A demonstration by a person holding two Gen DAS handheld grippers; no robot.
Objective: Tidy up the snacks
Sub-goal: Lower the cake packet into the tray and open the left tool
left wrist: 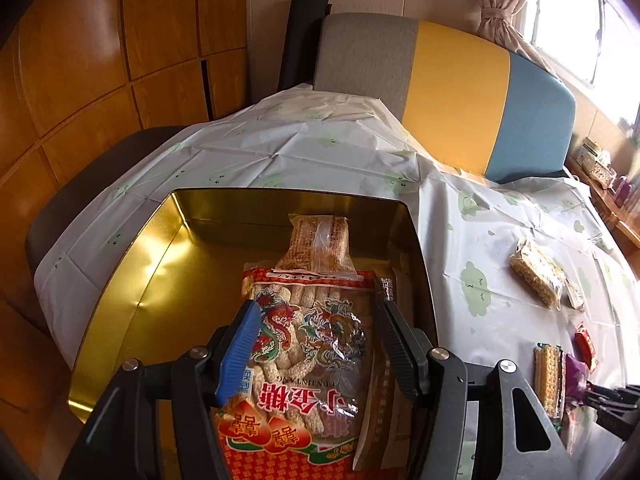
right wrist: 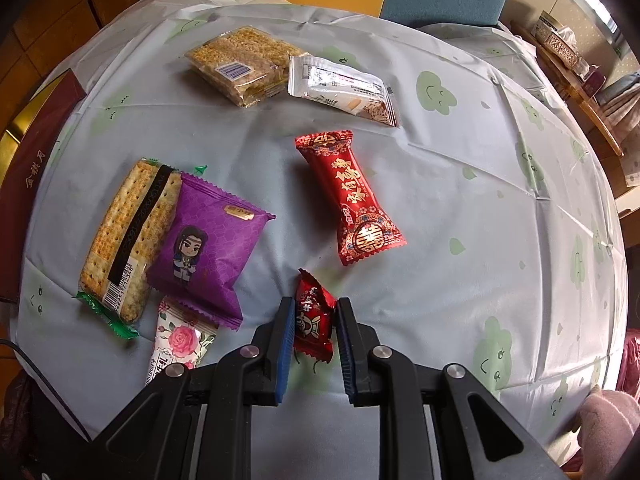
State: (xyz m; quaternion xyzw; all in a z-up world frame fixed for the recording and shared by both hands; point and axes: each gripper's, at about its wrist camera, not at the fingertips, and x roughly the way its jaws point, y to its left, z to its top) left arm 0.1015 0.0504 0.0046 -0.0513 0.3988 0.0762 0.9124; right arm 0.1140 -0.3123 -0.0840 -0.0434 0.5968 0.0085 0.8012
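A gold tin stands on the table with snack packets inside. On top of them lies a big bag of sesame sticks with a dragon print, and behind it a clear-wrapped sesame bar. My left gripper is over the tin, open, its fingers on either side of the dragon bag with a thin gap at the right finger. My right gripper points down at the table, shut on a small red candy packet.
Loose on the tablecloth are a long red packet, a purple packet, crackers, a rose-print packet, a grain bar pack and a white packet. A dark red box lid lies at the left edge. A sofa stands behind.
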